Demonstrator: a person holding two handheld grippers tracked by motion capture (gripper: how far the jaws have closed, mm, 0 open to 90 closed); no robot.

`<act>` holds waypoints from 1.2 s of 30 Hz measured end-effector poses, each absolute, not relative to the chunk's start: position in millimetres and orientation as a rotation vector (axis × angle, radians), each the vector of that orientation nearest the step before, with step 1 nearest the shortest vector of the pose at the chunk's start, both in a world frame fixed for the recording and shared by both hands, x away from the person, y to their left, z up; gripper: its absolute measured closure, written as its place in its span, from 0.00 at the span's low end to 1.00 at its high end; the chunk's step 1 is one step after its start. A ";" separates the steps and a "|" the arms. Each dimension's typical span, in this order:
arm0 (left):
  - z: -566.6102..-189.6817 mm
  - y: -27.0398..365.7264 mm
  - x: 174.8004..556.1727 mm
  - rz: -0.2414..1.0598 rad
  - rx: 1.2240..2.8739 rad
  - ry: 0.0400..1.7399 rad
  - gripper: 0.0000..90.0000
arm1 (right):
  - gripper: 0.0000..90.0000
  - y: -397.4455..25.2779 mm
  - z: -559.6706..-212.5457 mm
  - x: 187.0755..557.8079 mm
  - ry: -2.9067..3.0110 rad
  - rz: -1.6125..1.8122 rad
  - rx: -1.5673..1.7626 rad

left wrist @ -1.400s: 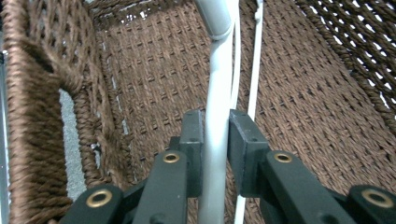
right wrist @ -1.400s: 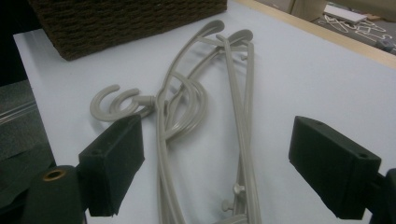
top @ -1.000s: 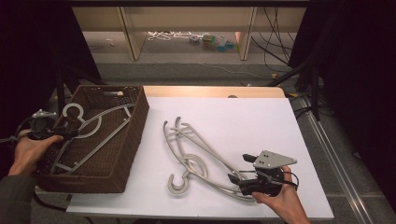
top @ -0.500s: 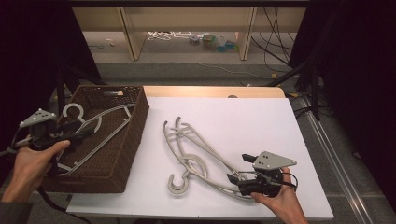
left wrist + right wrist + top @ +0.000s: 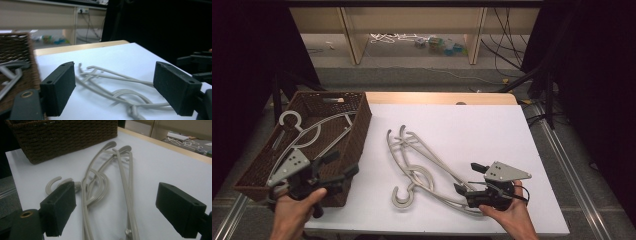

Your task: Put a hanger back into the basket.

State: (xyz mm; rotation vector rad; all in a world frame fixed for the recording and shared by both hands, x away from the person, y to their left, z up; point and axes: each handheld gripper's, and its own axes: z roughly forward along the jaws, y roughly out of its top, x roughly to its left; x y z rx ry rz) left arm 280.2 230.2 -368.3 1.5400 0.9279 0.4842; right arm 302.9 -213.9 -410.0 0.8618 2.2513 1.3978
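Note:
Several grey plastic hangers (image 5: 417,162) lie tangled on the white table top (image 5: 462,125). One more grey hanger (image 5: 309,132) rests in the brown wicker basket (image 5: 359,127) at the left. My left gripper (image 5: 343,164) is open and empty at the basket's near right corner, pointing toward the pile. In the left gripper view its jaws (image 5: 116,80) frame the hangers (image 5: 112,93) from a distance. My right gripper (image 5: 467,177) is open at the near end of the pile. In the right gripper view (image 5: 120,200) the hanger arms (image 5: 127,187) run between its jaws.
The basket (image 5: 62,137) stands at the table's left edge, partly overhanging it. A wooden strip (image 5: 437,97) borders the far edge. Beyond are shelves and floor cables. My right gripper (image 5: 197,63) is seen at the right of the left gripper view.
My left gripper has swung from the basket's left side to its near right corner and now points toward the hangers on the table. The right gripper has stayed in place.

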 end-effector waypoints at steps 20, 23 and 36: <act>-417.1 201.3 284.8 0.495 1.613 0.817 0.19 | 0.18 -215.3 -416.0 302.2 2.145 1.524 0.903; -422.6 197.4 283.5 0.474 1.620 0.809 0.19 | 0.18 -213.6 -417.2 301.9 2.166 1.503 0.901; -435.3 188.0 279.2 0.467 1.680 0.797 0.19 | 0.19 -193.5 -426.9 300.0 2.281 1.445 0.815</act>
